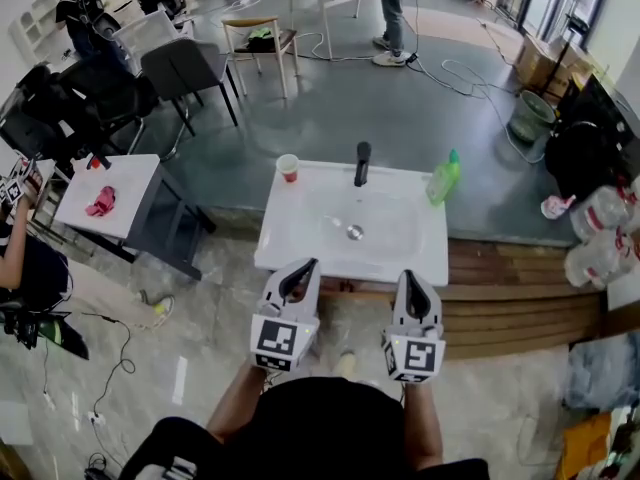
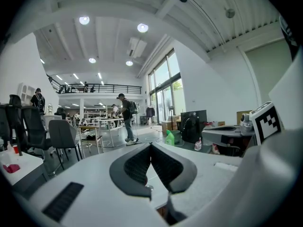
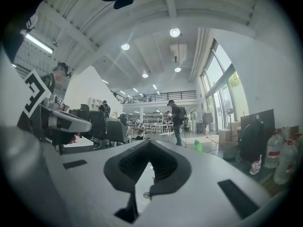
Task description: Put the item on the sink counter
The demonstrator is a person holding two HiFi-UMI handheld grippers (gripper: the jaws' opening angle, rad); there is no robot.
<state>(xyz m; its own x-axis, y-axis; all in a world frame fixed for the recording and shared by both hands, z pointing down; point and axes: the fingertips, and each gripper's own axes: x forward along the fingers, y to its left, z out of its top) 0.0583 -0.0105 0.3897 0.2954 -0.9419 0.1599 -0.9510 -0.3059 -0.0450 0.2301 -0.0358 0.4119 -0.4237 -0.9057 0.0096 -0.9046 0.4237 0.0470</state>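
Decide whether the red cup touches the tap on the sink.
Apart: the head view shows bare white counter between the cup and the tap.

No words, numbers or brand names can be read anywhere. The only printed marks are the black-and-white square patterns on the left gripper (image 1: 303, 268) and the right gripper (image 1: 412, 278), and these carry no letters or digits. Any print on the green bottle (image 1: 443, 178) is too small to make out.
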